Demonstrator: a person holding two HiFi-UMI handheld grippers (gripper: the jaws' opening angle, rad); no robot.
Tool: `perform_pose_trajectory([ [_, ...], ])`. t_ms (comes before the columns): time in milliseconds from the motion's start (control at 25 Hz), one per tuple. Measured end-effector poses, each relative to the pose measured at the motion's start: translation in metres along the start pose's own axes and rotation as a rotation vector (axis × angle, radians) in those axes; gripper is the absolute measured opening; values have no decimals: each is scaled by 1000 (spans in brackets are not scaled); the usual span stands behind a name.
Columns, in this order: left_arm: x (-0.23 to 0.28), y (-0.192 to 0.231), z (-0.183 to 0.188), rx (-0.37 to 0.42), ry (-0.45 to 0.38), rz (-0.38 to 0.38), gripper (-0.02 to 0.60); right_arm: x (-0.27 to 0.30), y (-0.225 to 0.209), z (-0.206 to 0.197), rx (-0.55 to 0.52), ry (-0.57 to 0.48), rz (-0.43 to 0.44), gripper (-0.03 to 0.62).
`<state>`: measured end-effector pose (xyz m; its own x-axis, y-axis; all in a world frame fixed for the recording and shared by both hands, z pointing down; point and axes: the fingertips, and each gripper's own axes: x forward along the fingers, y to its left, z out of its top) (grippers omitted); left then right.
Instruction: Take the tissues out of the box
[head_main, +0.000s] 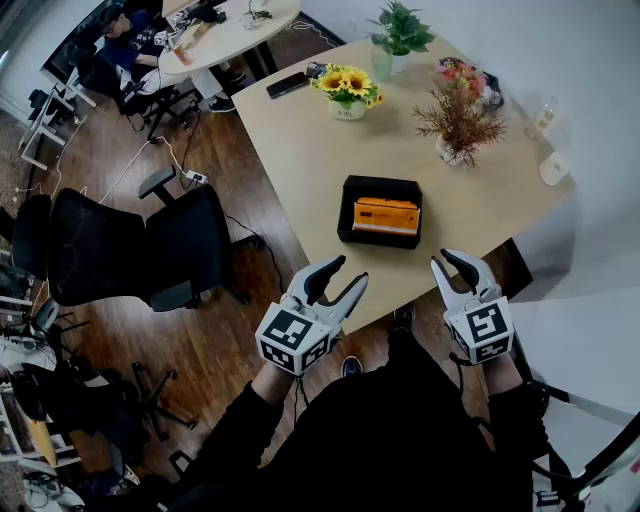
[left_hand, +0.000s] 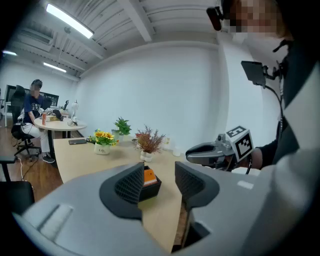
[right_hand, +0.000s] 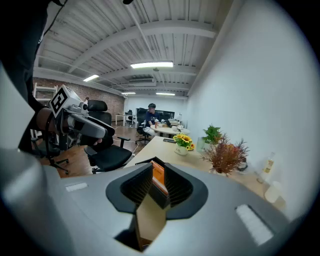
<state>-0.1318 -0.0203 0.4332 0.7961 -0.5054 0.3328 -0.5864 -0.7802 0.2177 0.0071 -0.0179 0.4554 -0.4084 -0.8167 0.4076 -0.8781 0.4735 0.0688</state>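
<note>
A black box (head_main: 380, 190) sits on the tan table (head_main: 300, 150), near its front edge, with an orange tissue pack (head_main: 386, 215) inside. My left gripper (head_main: 350, 272) hovers off the table edge, short of the box and to its left. Its jaws stand a little apart with nothing between them. My right gripper (head_main: 445, 260) hangs just off the front edge, right of the box, with a narrow empty gap. The box (left_hand: 152, 187) and pack (left_hand: 149, 175) show between the left jaws, and the pack (right_hand: 158, 175) between the right ones.
At the table's far side stand a sunflower pot (head_main: 347, 92), a dried-branch vase (head_main: 458, 125), a green plant (head_main: 400, 35) and a phone (head_main: 287, 84). A black office chair (head_main: 120, 250) stands left of the table. A person sits at a round table (head_main: 225, 35) behind.
</note>
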Motion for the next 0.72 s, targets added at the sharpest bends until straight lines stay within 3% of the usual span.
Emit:
perform_pose_trajectory([
  [320,131,57,-21,-62,225,64,229,94,-65,-42,-72,176,212,212],
  [520,172,95,-51,-130,364,111,275,133,-67,-68,-100,268,334,279],
  [600,182,104,-60,-158,396,113,327,145,-65,-75,-102,298,360,324],
  [720,194,114,-72,-194,431,110,333,163,-61,-89,-116,359,375,341],
])
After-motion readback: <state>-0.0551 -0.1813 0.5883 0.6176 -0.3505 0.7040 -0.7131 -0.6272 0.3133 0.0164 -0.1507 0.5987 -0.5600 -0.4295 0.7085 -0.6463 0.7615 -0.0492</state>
